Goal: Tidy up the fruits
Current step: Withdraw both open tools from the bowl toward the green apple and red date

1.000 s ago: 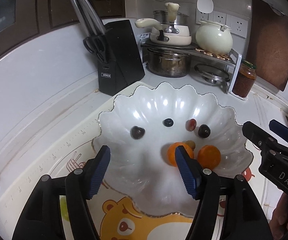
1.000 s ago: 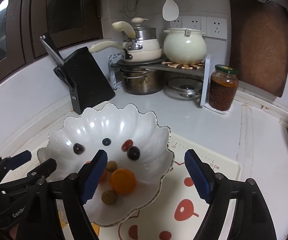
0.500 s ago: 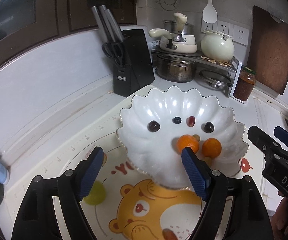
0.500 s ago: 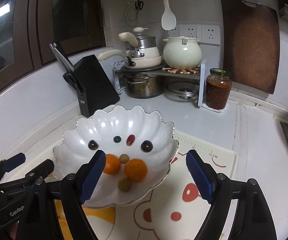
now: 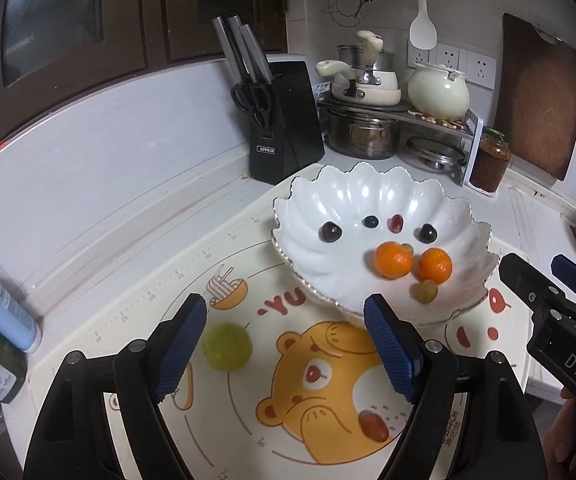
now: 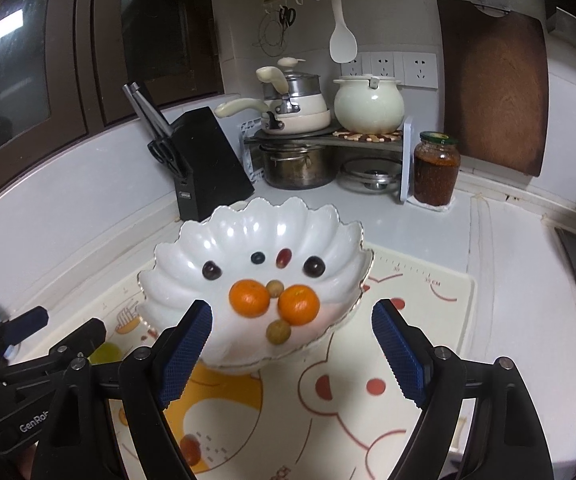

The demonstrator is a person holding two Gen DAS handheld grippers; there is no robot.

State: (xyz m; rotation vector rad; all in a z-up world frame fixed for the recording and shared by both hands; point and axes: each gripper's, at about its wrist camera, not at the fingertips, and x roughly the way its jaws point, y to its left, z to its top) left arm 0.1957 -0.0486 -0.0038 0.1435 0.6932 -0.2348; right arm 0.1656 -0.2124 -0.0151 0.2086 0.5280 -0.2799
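While both grippers hang over the mat (image 5: 247, 432), their jaws gape with nothing between them; the left gripper (image 5: 285, 344) has just been widening, the right gripper (image 6: 292, 344) holds wide. The bowl (image 5: 368, 196) stands on the mat's far side with two oranges (image 5: 394, 260), two small tan fruits (image 5: 426, 291), three grapes (image 5: 330, 232) and a blueberry (image 5: 370, 222) inside. A green fruit (image 5: 227, 346) and a red grape (image 5: 374, 425) lie loose on the mat.

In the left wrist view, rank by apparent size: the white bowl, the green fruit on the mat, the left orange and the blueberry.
1. white bowl
2. green fruit, though it lies nearer the camera, so its lead over the orange is unsure
3. left orange
4. blueberry
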